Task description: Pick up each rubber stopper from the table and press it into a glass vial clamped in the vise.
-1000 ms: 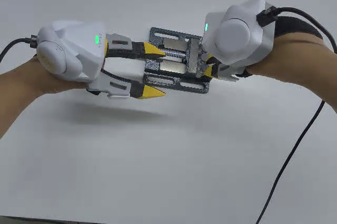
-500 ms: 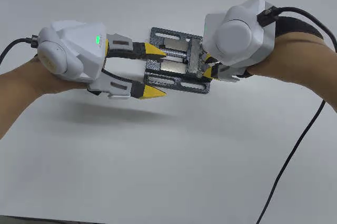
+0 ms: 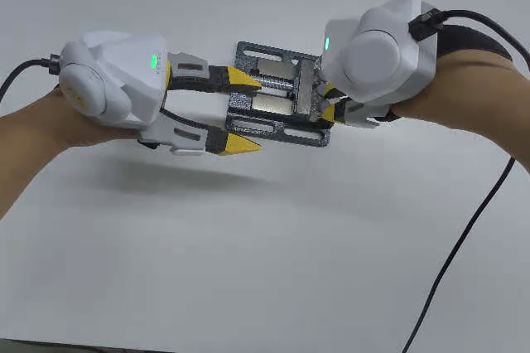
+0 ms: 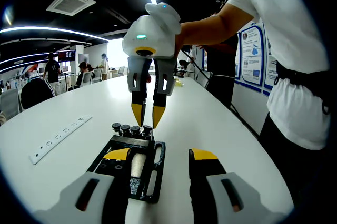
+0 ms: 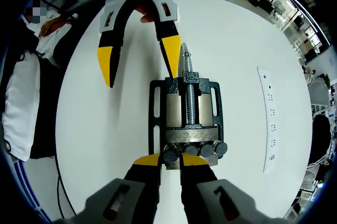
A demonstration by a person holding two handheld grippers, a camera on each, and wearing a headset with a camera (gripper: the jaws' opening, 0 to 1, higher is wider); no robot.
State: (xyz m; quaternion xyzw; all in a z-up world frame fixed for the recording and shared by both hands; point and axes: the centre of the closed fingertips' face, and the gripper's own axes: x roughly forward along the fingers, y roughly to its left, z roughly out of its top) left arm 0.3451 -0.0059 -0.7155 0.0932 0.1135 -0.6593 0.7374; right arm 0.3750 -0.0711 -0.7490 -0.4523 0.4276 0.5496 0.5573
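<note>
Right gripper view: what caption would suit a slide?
The right gripper straddles the end stopper of four vials in the vise; the left gripper hangs open opposite.

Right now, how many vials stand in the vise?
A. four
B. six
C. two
A: four dark-topped vials stand side by side in one row at one end of the vise.
</note>
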